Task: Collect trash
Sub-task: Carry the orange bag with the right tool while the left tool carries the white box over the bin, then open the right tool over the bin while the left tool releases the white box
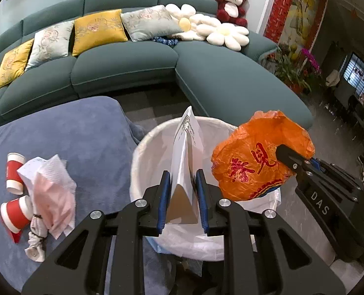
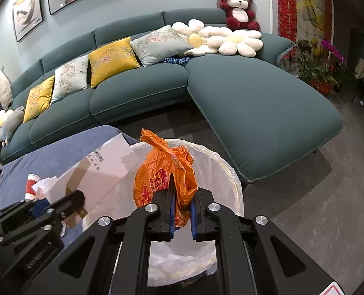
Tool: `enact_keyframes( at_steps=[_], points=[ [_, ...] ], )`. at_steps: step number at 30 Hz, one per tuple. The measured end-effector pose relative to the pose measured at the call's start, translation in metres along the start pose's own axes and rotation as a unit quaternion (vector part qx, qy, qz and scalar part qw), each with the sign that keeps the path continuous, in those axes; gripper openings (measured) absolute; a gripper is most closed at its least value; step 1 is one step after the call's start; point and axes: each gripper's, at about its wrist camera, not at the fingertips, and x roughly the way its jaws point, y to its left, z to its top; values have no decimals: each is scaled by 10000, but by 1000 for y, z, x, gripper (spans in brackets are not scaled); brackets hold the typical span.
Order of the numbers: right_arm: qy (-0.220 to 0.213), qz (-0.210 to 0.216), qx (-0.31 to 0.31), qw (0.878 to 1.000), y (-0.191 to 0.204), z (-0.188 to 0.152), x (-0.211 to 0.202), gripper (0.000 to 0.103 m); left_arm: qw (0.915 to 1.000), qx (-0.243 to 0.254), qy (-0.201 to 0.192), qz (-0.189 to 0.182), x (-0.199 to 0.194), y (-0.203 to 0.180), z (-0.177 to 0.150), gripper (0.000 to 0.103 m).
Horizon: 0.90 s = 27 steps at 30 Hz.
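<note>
Both my grippers hold trash over the bin [image 1: 142, 162].
My left gripper [image 1: 182, 184] clamps a white box [image 1: 185, 152]; my right gripper [image 2: 182, 211], marked "DAS", clamps an orange bag [image 2: 162, 177] with red characters.

At frame centre, the lined bin's [image 1: 142, 147] mouth gapes below; the white box [image 1: 185, 162] and orange bag [image 1: 253, 169] crowd the air above its rim.
</note>
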Motion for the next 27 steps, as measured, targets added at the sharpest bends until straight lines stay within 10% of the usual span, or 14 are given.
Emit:
enact_keyframes(
  at_steps=[10, 27],
  points=[
    [-74, -145, 123, 9998, 4, 2, 8, 35, 9995, -207, 175, 140, 16, 13, 0, 53],
    [-252, -92, -258, 9993, 53, 4, -24, 55, 9959, -765, -4, 487, -22, 68, -8, 65]
  ],
)
